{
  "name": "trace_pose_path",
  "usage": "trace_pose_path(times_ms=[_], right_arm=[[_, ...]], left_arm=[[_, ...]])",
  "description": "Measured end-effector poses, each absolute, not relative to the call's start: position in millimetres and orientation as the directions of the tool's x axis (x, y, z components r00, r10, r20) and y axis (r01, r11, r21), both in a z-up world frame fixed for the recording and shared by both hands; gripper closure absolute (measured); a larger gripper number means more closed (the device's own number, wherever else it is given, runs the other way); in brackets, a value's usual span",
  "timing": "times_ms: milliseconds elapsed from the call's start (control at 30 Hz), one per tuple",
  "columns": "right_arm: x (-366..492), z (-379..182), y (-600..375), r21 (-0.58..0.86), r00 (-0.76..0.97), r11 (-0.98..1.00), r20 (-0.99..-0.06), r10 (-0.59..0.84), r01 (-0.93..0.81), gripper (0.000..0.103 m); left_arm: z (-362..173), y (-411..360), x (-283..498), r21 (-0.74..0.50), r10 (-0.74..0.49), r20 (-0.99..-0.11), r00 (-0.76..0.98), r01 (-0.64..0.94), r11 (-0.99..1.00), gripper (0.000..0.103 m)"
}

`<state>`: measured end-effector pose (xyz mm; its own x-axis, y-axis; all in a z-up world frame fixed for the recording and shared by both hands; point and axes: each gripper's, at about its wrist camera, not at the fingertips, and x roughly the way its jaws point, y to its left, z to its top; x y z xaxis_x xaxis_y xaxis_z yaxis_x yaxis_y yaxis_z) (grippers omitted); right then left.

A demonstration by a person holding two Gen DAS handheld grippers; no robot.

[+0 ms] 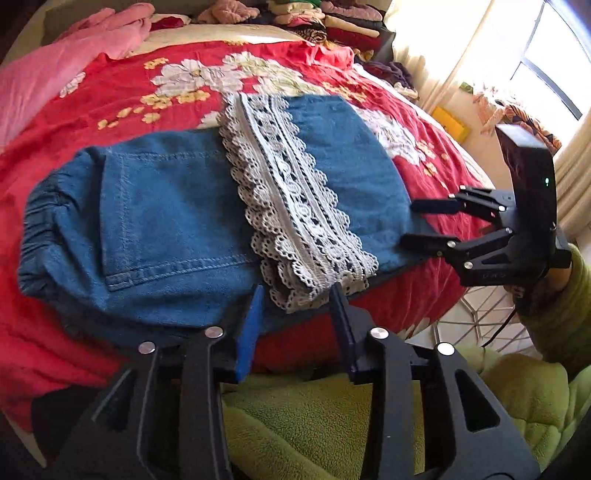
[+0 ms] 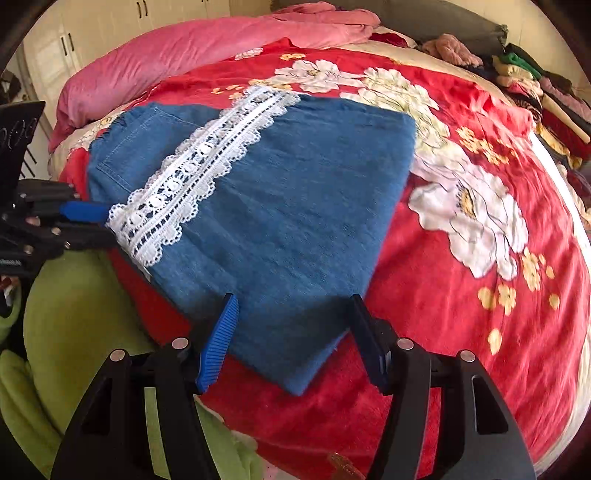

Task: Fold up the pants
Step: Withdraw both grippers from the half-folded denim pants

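Observation:
Blue denim pants (image 1: pixel 177 218) lie folded on the red flowered blanket (image 1: pixel 122 92), with a white lace hem band (image 1: pixel 291 206) laid across the middle. My left gripper (image 1: pixel 295 295) is open at the near edge, its fingers either side of the lace end. My right gripper (image 1: pixel 406 225) is open at the right fold edge. In the right wrist view the pants (image 2: pixel 295 206) and lace (image 2: pixel 195 170) fill the middle; my right gripper (image 2: pixel 291 310) is open over the near corner, and my left gripper (image 2: pixel 92 225) is open at the lace end.
A pink quilt (image 2: pixel 192 48) lies along the far side of the bed. Stacks of folded clothes (image 1: pixel 332 18) sit at the back. A green fleece garment (image 1: pixel 314 417) is on the person close by. A bright window (image 1: pixel 546 62) stands to the right.

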<state>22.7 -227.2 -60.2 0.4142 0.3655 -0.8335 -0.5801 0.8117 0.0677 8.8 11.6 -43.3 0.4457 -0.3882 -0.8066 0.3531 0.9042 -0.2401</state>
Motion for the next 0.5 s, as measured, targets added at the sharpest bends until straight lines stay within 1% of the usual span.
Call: trace_pose_path(times_ms=[100, 167, 267, 300, 333, 400, 500], right_arm=[[19, -52, -237, 0.088, 0.441, 0.818, -0.807, 0.393, -0.569, 0.044], [20, -48, -245, 0.121, 0.451, 0.829, -0.791, 0.413, -0.547, 0.043], [25, -50, -253, 0.168, 0.438, 0.836, -0.788, 0.432, -0.522, 0.043], [26, -53, -254, 0.184, 0.429, 0.835, -0.789, 0.44, -0.518, 0.043], [27, -54, -255, 0.195, 0.422, 0.833, -0.789, 0.447, -0.517, 0.043], [29, -59, -254, 0.217, 0.406, 0.832, -0.792, 0.455, -0.51, 0.043], [32, -65, -250, 0.238, 0.395, 0.828, -0.789, 0.47, -0.508, 0.042]], left_arm=[[-38, 16, 10, -0.271, -0.406, -0.789, 0.461, 0.332, 0.904, 0.068], [-37, 20, 13, -0.304, -0.422, -0.78, 0.462, 0.31, 0.901, 0.056], [-38, 22, 20, -0.36, -0.45, -0.768, 0.456, 0.274, 0.892, 0.048], [-39, 22, 21, -0.384, -0.467, -0.762, 0.449, 0.267, 0.884, 0.047], [-40, 21, 22, -0.383, -0.462, -0.766, 0.447, 0.259, 0.887, 0.046], [-48, 17, 27, -0.368, -0.437, -0.789, 0.431, 0.239, 0.899, 0.046], [-61, 14, 35, -0.398, -0.443, -0.795, 0.414, 0.195, 0.896, 0.046]])
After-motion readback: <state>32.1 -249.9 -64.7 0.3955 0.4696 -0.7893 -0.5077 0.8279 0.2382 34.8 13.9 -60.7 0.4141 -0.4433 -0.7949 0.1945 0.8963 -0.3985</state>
